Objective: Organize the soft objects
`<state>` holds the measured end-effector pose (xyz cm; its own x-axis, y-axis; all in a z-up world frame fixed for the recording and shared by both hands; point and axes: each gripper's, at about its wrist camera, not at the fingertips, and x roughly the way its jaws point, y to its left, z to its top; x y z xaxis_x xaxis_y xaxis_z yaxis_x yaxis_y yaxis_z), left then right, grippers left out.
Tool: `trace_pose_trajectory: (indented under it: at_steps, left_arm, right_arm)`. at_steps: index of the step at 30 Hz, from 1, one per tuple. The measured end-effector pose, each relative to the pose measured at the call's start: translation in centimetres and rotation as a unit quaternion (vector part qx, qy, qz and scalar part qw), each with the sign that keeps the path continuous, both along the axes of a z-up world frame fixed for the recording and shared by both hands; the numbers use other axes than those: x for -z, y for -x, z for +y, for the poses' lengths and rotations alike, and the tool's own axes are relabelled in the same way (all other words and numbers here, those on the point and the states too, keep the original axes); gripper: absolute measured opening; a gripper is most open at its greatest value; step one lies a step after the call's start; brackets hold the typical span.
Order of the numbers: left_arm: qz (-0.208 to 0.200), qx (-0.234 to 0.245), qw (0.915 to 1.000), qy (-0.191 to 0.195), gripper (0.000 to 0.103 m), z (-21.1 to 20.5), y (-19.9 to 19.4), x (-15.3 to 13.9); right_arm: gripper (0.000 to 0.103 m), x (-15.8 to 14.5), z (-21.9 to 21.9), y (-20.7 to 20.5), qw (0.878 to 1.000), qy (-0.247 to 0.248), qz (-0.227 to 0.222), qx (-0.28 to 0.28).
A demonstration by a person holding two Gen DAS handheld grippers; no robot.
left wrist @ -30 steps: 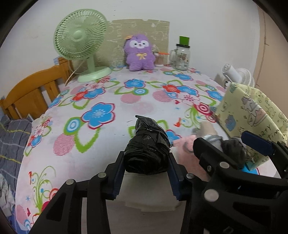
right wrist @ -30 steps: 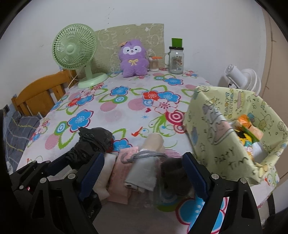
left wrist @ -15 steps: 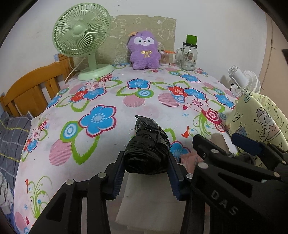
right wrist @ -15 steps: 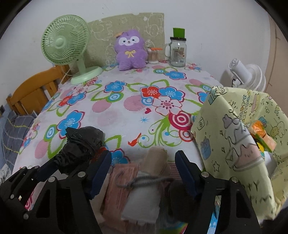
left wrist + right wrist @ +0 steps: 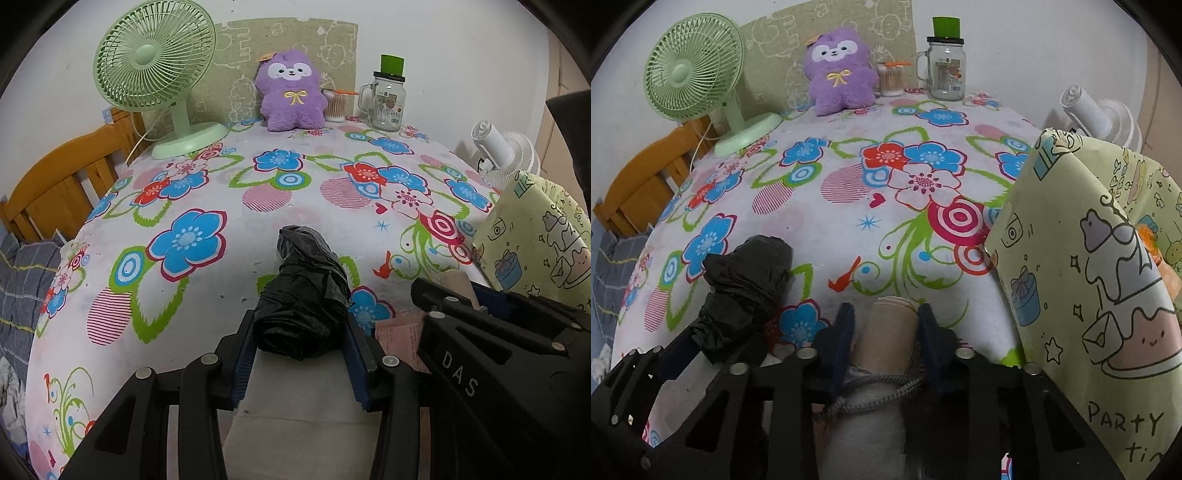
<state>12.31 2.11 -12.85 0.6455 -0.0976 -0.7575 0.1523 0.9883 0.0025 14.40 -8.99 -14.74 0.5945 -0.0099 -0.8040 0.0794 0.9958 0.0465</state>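
Left hand-held gripper (image 5: 301, 345) pinches black bundle (image 5: 303, 295); right hand-held gripper (image 5: 886, 332) pinches beige roll (image 5: 890, 328) near surface (image 5: 849, 221) front edge. Risks: slick wrap slipping, cord (image 5: 875, 387) snagging, grippers colliding.

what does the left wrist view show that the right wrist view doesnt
Only the left wrist view shows the left gripper from behind, its jaws closed on the black plastic bundle, and the pale folded cloth under it.

Only the right wrist view shows the right gripper with its jaws on the beige roll, the grey cord around that roll, and the orange items inside the yellow-green bag.

Both show the green fan, purple plush, glass jar and floral tablecloth.
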Motion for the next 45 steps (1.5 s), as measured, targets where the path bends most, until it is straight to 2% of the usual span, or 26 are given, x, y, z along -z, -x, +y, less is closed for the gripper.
trace_pose_trajectory:
  at_steps: [6, 25, 45]
  left_arm:
    - [-0.005, -0.003, 1.0000, 0.008, 0.045, 0.2, 0.3, -0.6]
    - [-0.059, -0.019, 0.9977, 0.028, 0.045, 1.5, 2.5, -5.0]
    - [-0.101, -0.012, 0.9941, 0.039, 0.045, 1.0, 4.5, -9.3]
  right_arm:
    - [0.022, -0.6, 0.3, 0.1, 1.000, 0.001, -0.010, -0.008]
    - [0.021, -6.3, 2.3, 2.5, 0.994, -0.007, -0.096, -0.052]
    - [0.022, -10.8, 2.7, 4.6, 0.988, -0.003, -0.137, -0.070]
